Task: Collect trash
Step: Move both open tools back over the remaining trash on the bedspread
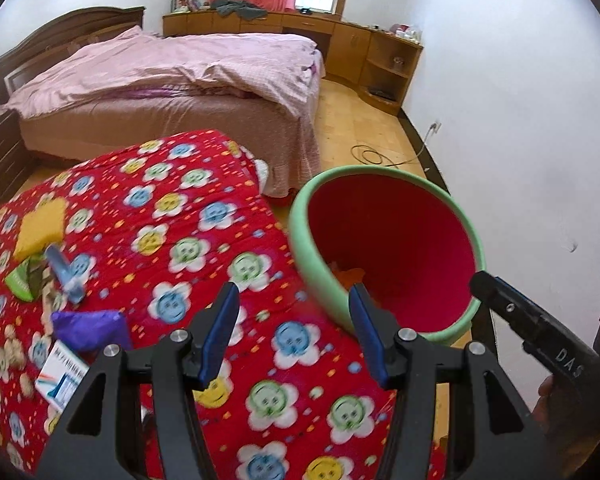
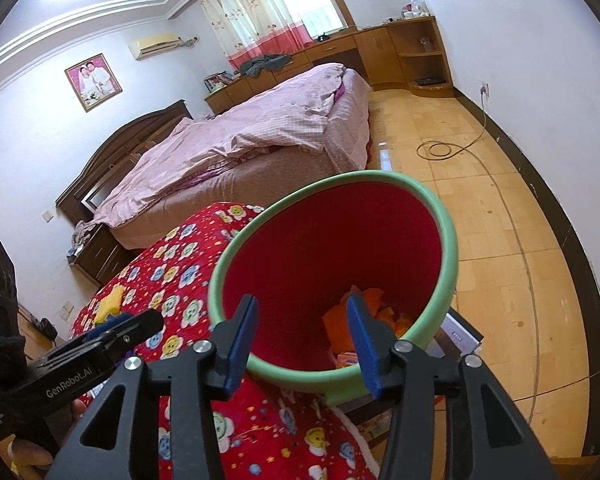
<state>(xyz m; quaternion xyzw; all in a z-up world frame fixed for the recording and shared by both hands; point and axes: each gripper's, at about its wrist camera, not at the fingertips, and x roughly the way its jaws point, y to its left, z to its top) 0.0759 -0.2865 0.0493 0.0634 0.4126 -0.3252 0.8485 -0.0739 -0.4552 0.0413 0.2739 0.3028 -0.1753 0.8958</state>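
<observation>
The left gripper (image 1: 294,332) stood open and empty over the quilt (image 1: 204,248). The trash (image 1: 60,280) lay to its left, nearer this hand: a yellow sponge, blue tube, purple packet. The right gripper (image 2: 302,340), open and empty, hung above the bin (image 2: 446,240).

Bin (image 1: 304,232) right of quilt (image 1: 204,240), wrappers (image 2: 364,312) inside, bed (image 1: 172,80) behind

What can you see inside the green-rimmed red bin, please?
Inside the bin, orange wrappers lie piled at the bottom; whatever sits beneath them, and the near part of the floor behind the rim, is hidden.
</observation>
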